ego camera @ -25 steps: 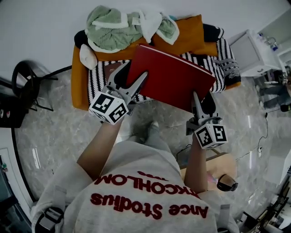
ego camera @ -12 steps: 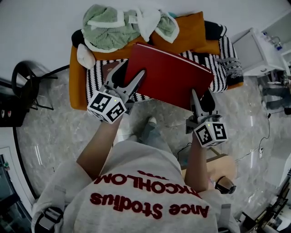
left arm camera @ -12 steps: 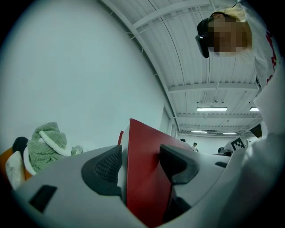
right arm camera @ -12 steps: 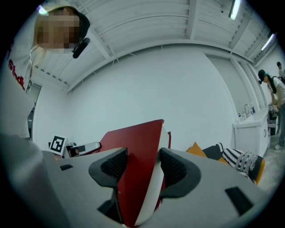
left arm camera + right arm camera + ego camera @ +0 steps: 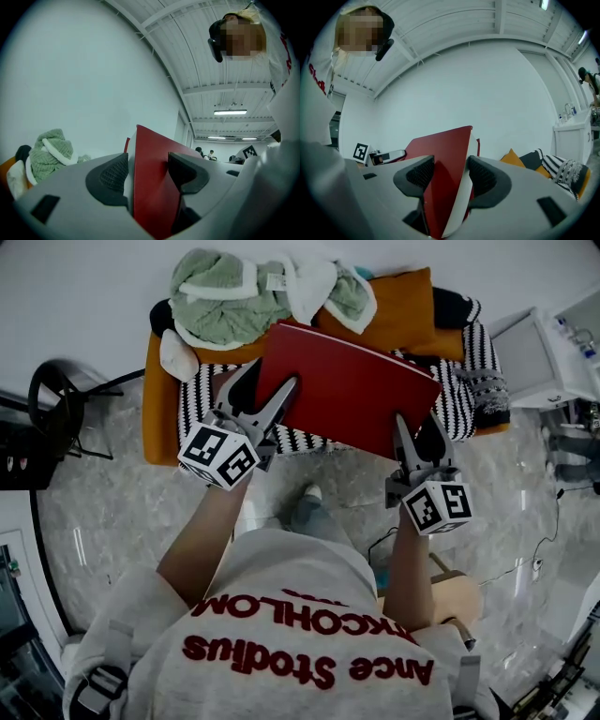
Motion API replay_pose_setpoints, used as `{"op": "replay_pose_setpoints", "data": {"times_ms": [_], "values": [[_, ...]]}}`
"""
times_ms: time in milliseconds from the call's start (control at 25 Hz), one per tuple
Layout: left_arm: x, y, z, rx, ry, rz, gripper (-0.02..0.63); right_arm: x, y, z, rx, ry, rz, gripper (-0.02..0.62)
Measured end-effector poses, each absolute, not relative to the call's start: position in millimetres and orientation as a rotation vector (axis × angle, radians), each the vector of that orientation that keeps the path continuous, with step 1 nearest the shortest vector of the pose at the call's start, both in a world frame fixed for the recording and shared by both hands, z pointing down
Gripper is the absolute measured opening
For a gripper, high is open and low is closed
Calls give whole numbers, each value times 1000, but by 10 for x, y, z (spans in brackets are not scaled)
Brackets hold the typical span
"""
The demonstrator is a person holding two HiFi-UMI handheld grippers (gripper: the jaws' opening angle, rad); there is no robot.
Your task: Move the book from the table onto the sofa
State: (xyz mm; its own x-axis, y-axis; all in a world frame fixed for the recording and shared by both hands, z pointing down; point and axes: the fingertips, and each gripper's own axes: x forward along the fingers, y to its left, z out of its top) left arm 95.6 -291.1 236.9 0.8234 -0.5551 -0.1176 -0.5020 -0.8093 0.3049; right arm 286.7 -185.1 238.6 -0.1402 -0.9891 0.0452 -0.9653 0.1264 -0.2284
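**Book carried over sofa, two-point grip.**
The sofa (image 5: 161, 413) spans the upper centre of the frame. The red book (image 5: 347, 395) hangs above its striped seat cover (image 5: 199, 404), with left gripper (image 5: 272, 390) and right gripper (image 5: 417, 432) jaws each pinching its near edge. Hazard: uneven release would tilt the book, likely sliding it to the floor (image 5: 112, 512).
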Motion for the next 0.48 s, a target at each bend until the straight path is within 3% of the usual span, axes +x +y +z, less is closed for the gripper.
{"op": "replay_pose_setpoints", "data": {"times_ms": [480], "values": [[964,-3447,2376,2704,-999,-331,258,3002,-2646,2395,-1820,2408,-299,258]]}}
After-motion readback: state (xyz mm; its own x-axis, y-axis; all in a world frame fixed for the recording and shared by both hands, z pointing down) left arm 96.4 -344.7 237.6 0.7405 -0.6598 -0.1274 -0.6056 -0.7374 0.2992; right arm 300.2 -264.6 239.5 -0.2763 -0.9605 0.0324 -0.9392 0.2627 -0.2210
